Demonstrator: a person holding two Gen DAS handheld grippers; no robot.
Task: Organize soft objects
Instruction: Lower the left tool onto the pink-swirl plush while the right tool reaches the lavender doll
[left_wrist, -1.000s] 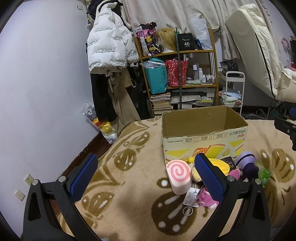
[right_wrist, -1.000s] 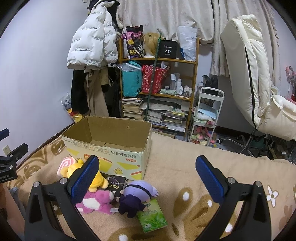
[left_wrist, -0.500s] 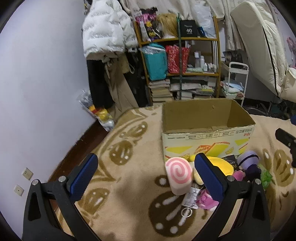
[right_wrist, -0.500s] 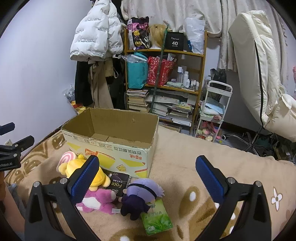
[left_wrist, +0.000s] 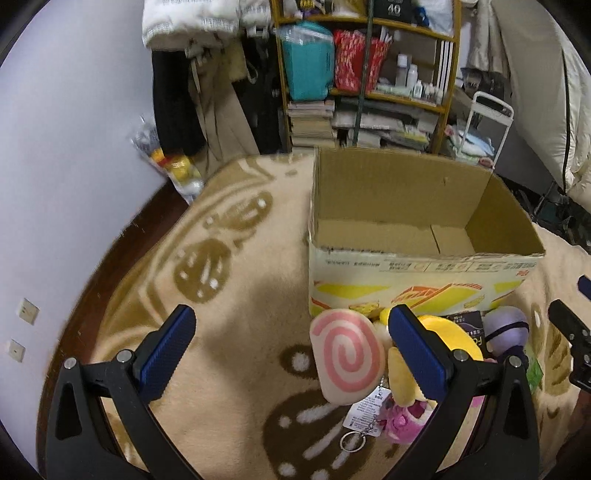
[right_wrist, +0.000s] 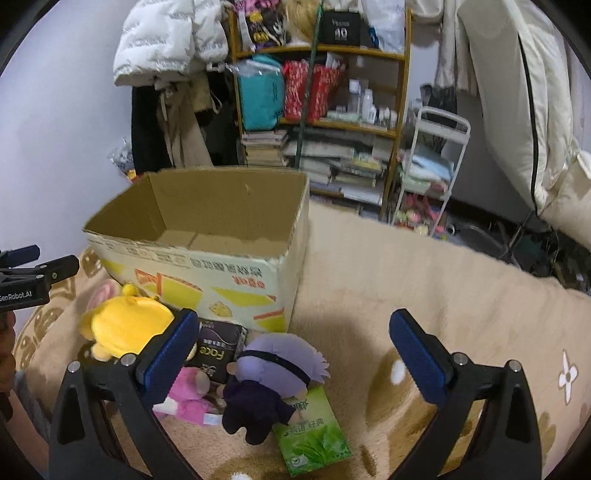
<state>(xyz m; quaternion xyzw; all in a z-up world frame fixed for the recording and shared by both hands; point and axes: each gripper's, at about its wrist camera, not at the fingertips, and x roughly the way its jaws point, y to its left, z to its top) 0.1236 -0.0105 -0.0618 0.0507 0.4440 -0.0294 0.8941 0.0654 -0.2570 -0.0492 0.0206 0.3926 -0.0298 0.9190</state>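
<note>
— Where did we stand with the soft things?

— At the very start, we judged. The cardboard box sat empty on the patterned blanket, and every toy lay in a heap against its near wall: the pink swirl cushion at the left, the yellow plush and pink plush beside it, the purple-haired doll to the right, resting on a green tissue pack.

— And our claws?

— Both spread wide, holding nothing. Our left claw hovered near the swirl cushion; our right claw hung over the doll.

— The next move?

— Probably lowering one claw around a toy, pinching gently, then lifting it over the box's near wall.
</note>
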